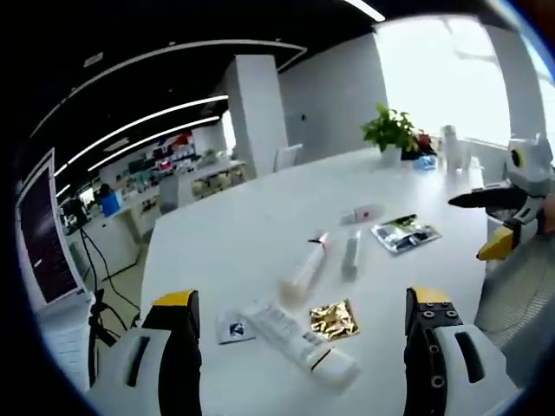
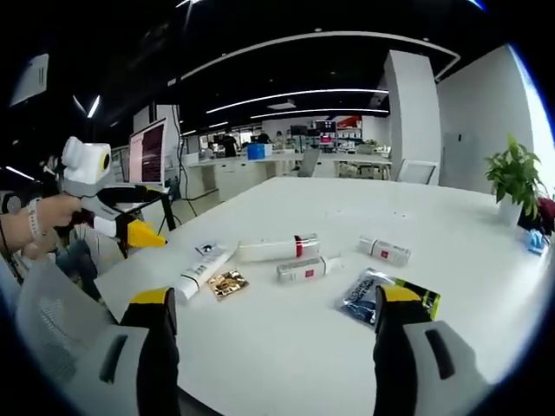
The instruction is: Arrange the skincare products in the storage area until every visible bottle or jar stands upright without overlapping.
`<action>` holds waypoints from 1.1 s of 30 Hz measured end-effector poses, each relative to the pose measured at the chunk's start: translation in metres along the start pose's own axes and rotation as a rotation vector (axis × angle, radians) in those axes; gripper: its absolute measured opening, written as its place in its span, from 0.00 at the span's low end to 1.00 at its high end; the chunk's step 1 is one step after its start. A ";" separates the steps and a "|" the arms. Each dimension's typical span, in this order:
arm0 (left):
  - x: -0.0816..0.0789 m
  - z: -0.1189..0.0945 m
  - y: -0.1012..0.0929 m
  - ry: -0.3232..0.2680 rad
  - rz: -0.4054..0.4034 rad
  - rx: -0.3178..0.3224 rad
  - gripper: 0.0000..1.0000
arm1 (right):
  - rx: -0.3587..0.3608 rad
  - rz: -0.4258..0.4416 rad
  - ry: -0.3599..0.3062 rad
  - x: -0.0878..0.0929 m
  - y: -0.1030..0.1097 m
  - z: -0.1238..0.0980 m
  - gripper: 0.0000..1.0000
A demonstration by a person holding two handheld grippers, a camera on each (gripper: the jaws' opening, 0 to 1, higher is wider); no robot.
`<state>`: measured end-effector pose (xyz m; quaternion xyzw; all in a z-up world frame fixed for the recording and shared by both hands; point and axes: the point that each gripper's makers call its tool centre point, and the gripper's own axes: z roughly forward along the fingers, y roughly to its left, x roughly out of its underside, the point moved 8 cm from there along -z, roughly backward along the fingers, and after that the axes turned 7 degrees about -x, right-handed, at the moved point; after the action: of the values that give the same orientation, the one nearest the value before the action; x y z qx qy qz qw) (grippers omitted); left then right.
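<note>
nothing stood up yet: tubes & sachets lie flat on tabletop near gold packet, left gripper & right gripper both agape, empty.

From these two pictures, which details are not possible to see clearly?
- Print on the white tube: too small and blurred in both views.
- Contents of the gold sachet: glare in the left gripper view, too small in the right gripper view.
- Items beside the plant: washed out by window light in the left gripper view.
- Dark pouch: partly covered by the right gripper's jaw in its own view.
</note>
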<state>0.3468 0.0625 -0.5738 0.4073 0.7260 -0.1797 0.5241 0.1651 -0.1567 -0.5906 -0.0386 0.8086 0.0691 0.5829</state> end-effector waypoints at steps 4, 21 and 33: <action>0.000 0.019 0.000 0.038 0.012 0.042 0.96 | 0.007 0.009 -0.005 0.000 -0.001 0.000 0.94; -0.009 0.092 0.002 0.095 0.108 0.150 0.82 | 0.019 -0.001 0.016 0.004 -0.004 0.001 0.92; -0.013 0.145 0.000 0.187 0.196 0.224 0.76 | 0.036 0.011 -0.010 0.002 -0.007 -0.001 0.90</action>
<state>0.4379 -0.0426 -0.6177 0.5470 0.7038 -0.1688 0.4207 0.1644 -0.1642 -0.5921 -0.0235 0.8070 0.0579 0.5872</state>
